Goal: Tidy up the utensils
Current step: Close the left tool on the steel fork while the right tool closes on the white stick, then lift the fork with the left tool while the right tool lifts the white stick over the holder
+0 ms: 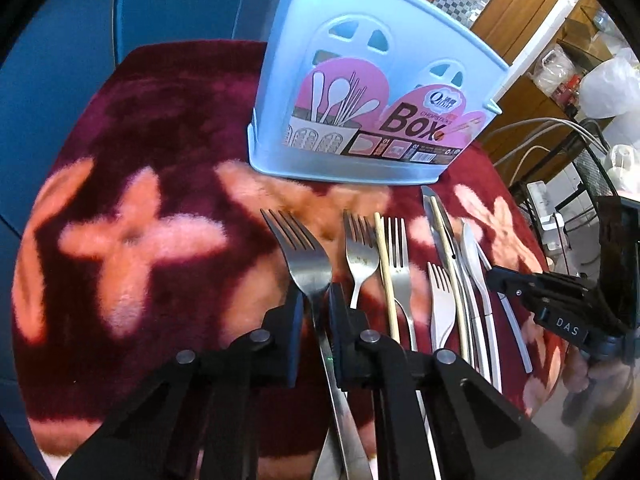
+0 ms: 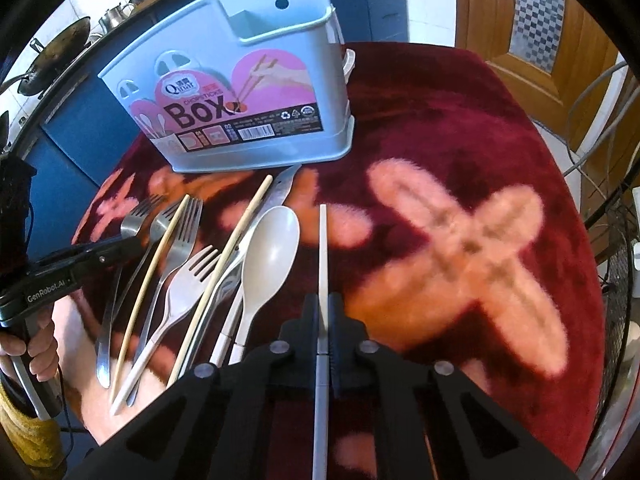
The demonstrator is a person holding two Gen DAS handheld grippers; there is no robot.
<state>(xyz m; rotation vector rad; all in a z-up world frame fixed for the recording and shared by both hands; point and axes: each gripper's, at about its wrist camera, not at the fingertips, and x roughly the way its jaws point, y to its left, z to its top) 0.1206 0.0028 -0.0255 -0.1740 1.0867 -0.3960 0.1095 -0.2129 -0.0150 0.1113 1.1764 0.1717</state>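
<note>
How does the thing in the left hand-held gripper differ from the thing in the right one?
The left hand-held gripper holds a metal fork; the right hand-held gripper holds a white stick. The fork is shiny and wide-headed; the stick is matte, thin, straight. Both are gripped partway along, pointing toward the box.

R gripper [image 2: 323,312] clamped on a thin white chopstick [image 2: 323,248], which runs straight ahead over the dark red floral cloth [image 2: 460,140]. Pale blue chopstick box [image 2: 248,120] stands upright at far edge of cloth, pink "BOX" label facing cam. To the left, a loose pile: beige spoon [image 2: 272,248], metal forks [image 2: 184,236], white plastic fork [image 2: 188,284], wooden chopsticks [image 2: 156,280], a knife [image 2: 284,188] w/ tip near the box base. L gripper [image 2: 120,246] at the far left fork; a hand [image 2: 36,348] grips its handle.
</note>
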